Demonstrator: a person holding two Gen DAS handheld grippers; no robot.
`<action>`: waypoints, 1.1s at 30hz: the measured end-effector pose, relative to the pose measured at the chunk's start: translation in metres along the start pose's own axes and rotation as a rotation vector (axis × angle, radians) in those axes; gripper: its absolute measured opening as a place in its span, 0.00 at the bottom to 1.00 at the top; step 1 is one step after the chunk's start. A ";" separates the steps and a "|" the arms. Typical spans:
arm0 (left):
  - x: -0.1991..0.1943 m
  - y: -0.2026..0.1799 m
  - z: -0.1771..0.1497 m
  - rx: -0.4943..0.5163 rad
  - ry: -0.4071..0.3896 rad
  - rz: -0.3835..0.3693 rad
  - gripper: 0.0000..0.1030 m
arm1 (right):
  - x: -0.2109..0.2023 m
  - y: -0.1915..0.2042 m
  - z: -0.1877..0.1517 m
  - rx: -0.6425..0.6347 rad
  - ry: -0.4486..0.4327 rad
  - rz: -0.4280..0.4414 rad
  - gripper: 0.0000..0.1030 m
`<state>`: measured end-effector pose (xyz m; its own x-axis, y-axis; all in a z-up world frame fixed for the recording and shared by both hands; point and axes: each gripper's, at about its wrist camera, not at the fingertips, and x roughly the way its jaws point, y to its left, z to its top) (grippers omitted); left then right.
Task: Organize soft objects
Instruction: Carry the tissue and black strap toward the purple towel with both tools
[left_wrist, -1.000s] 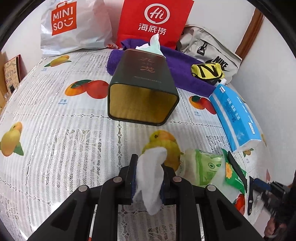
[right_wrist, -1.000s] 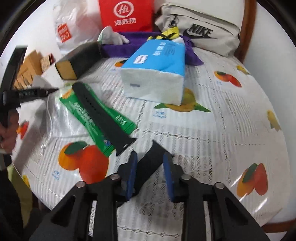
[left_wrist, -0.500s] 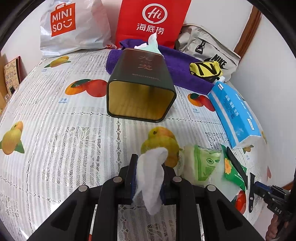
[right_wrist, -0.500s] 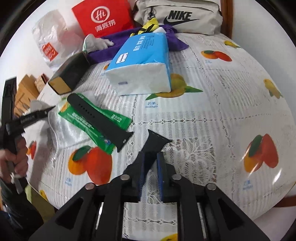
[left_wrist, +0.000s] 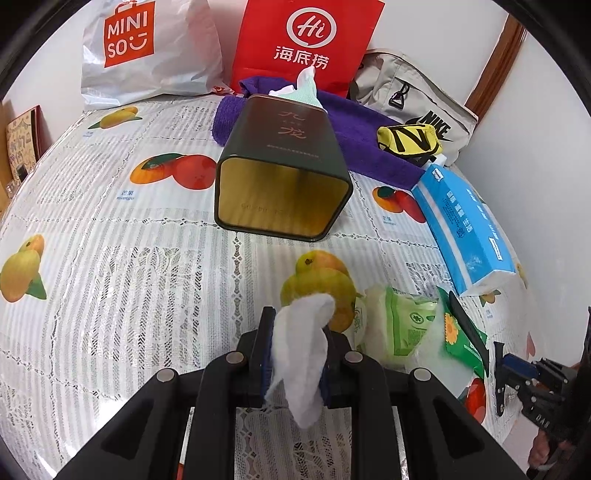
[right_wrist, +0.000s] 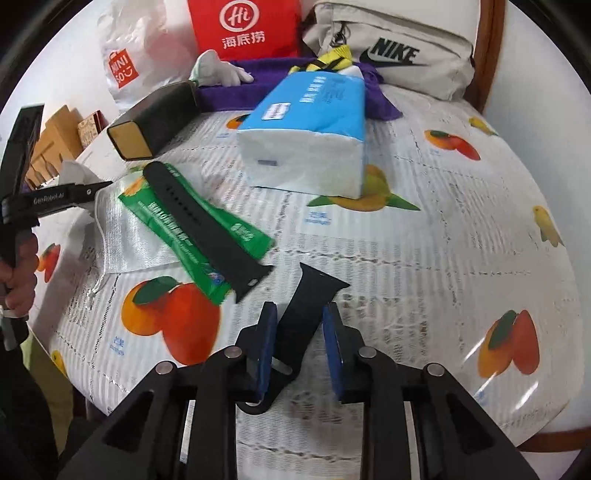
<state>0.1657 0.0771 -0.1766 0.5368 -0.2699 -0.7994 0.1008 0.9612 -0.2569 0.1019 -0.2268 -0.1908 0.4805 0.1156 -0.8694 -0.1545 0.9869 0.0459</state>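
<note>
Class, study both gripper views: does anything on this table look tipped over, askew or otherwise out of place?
Yes. The dark tin lies on its side, its open gold mouth facing the left gripper, which holds a white tissue. One black watch strap lies slantwise across a green packet.

A round tabletop (right_wrist: 424, 236) wears a lace-patterned cloth printed with mangoes and oranges. Behind it stands a plain white wall (left_wrist: 535, 122), edged by a brown wooden frame (left_wrist: 496, 62).

A glossy plastic cover (left_wrist: 110, 258) with fruit prints sheathes the desk; beside the matt dark metal tin (left_wrist: 284, 177) lie a plush purple towel (left_wrist: 365, 144) and soft white tissue (left_wrist: 301, 350).
</note>
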 end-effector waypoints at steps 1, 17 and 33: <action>0.000 0.000 0.000 0.001 0.000 0.001 0.19 | -0.002 -0.003 0.000 0.014 0.012 -0.003 0.27; -0.004 0.002 -0.002 -0.009 -0.001 -0.009 0.18 | -0.002 0.005 -0.008 -0.011 -0.038 -0.021 0.23; -0.009 0.000 -0.005 -0.016 -0.021 -0.017 0.16 | -0.003 -0.001 -0.003 0.054 -0.097 0.049 0.20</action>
<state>0.1569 0.0796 -0.1721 0.5526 -0.2847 -0.7833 0.0967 0.9554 -0.2791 0.0984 -0.2282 -0.1895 0.5552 0.1714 -0.8139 -0.1342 0.9842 0.1158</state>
